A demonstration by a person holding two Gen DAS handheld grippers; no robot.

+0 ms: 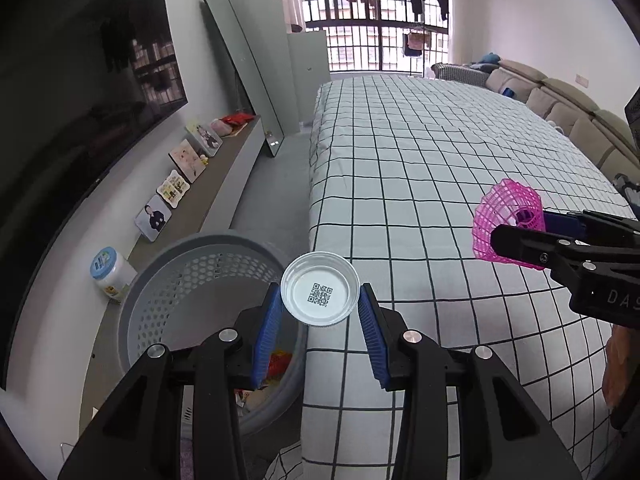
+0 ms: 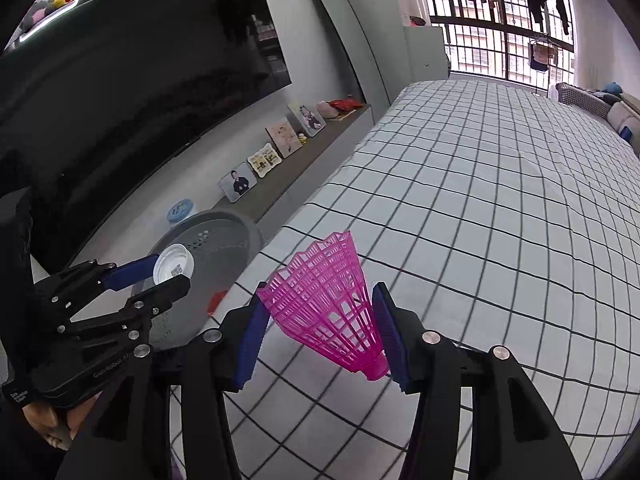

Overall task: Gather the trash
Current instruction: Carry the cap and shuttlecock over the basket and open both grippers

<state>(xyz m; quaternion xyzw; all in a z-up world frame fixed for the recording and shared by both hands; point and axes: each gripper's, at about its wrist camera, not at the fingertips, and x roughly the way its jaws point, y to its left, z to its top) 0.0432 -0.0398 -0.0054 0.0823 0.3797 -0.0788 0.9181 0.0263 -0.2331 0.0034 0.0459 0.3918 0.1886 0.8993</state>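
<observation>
A: What do the tools look like?

B: Each hand-held gripper is matte black plastic, built of angular linkage arms joined by round silver screw heads. The left hand-held gripper (image 1: 320, 312) and the right hand-held gripper (image 2: 324, 328) both carry ribbed blue pads (image 1: 267, 340) on their fingers.

A: Any markings?

B: White lettering on the bodies; the left one reads partly "Robot", the right one shows "DAS". The rest is too small to read.
</observation>
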